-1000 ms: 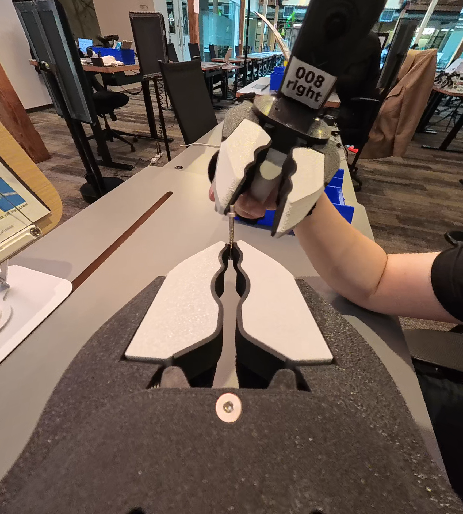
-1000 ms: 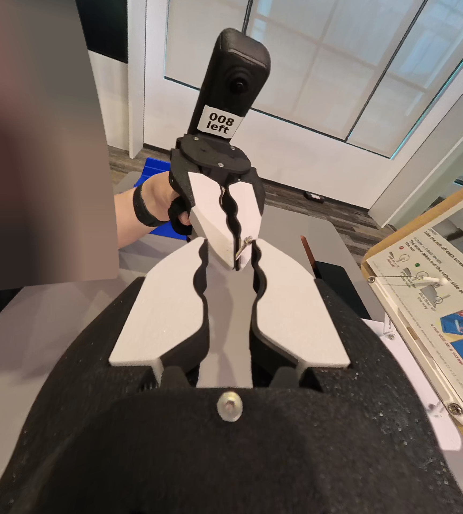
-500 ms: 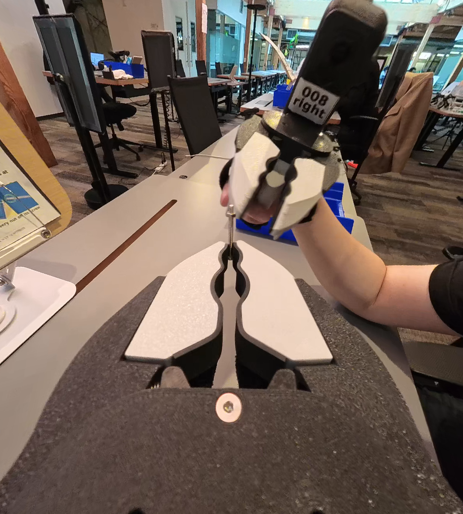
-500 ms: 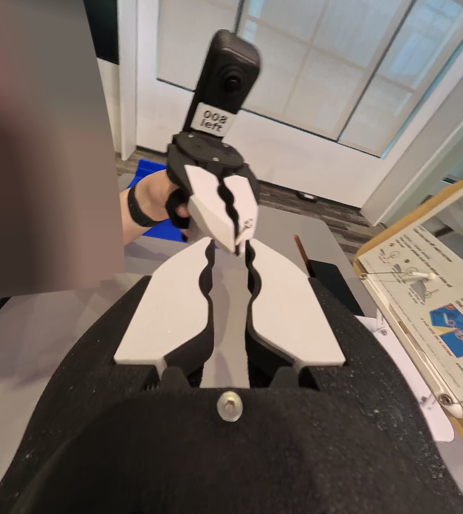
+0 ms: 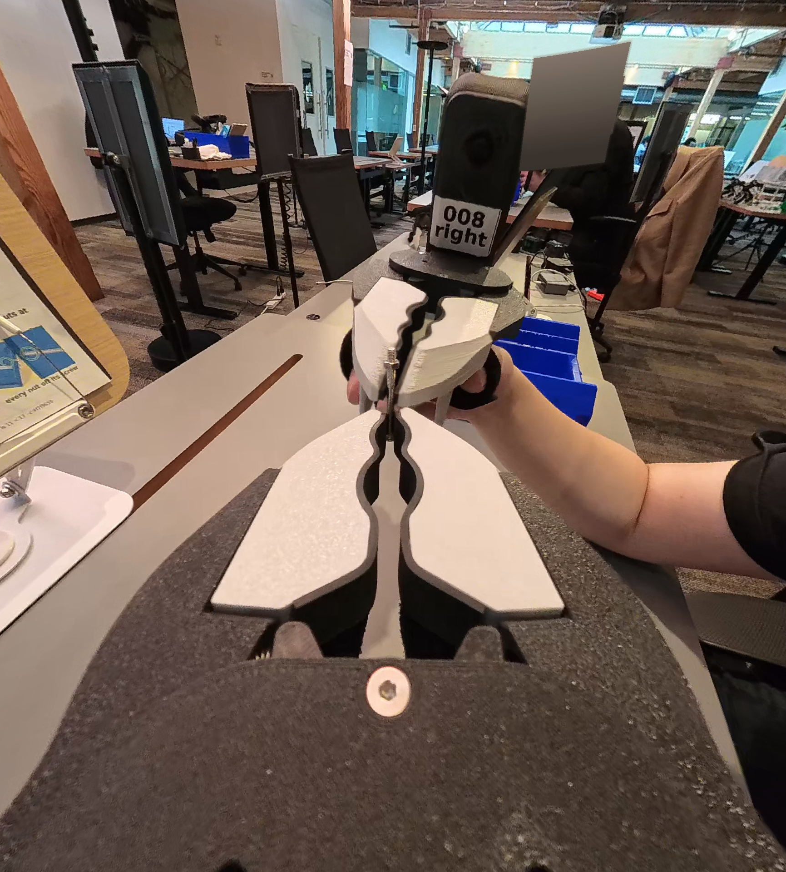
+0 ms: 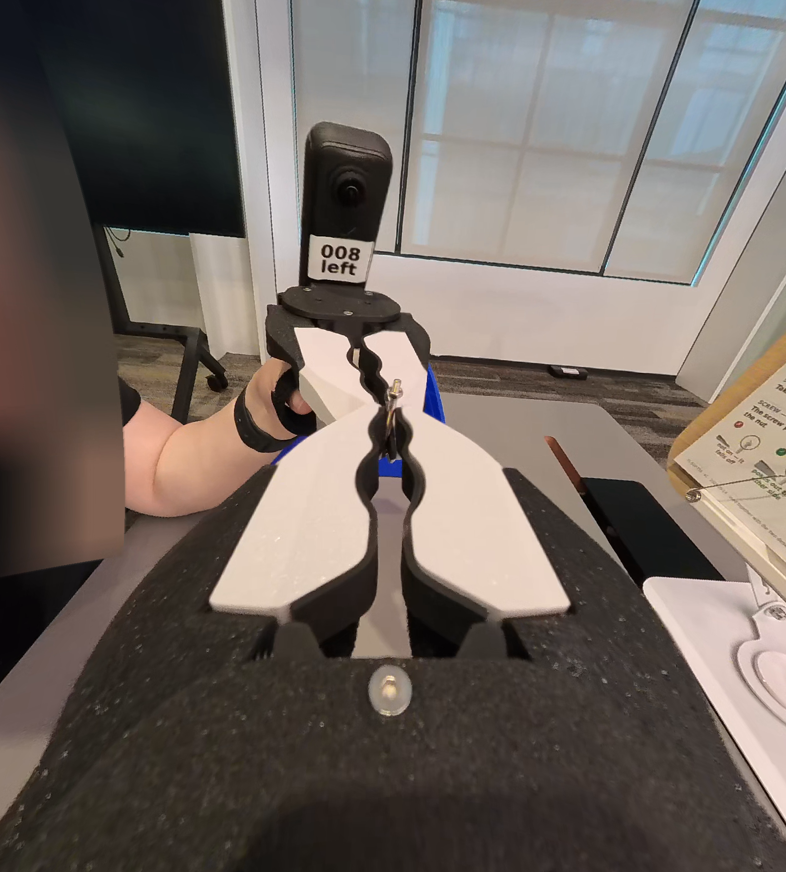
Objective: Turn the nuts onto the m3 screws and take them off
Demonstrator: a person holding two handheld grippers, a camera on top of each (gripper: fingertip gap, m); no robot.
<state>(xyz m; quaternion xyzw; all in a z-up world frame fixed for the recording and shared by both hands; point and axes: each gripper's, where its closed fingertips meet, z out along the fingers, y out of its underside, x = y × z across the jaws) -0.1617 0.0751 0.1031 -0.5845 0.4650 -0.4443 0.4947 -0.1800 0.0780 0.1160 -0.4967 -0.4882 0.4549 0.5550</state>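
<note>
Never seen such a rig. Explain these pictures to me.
No robot here: a person holds two pincer-like tools, each with a camera looking along its white fingers. One picture is taken from the left tool, the other from the right tool; each also shows the other tool facing it. Both look shut on one small screw between them, held above a grey table. A nut sits near its upper end. On the table stand blue bins and an instruction board on a white stand.

Screw [image 5: 390,377] lower end hidden btwn jaws; nut [image 5: 391,364] prob too small to confirm.
</note>
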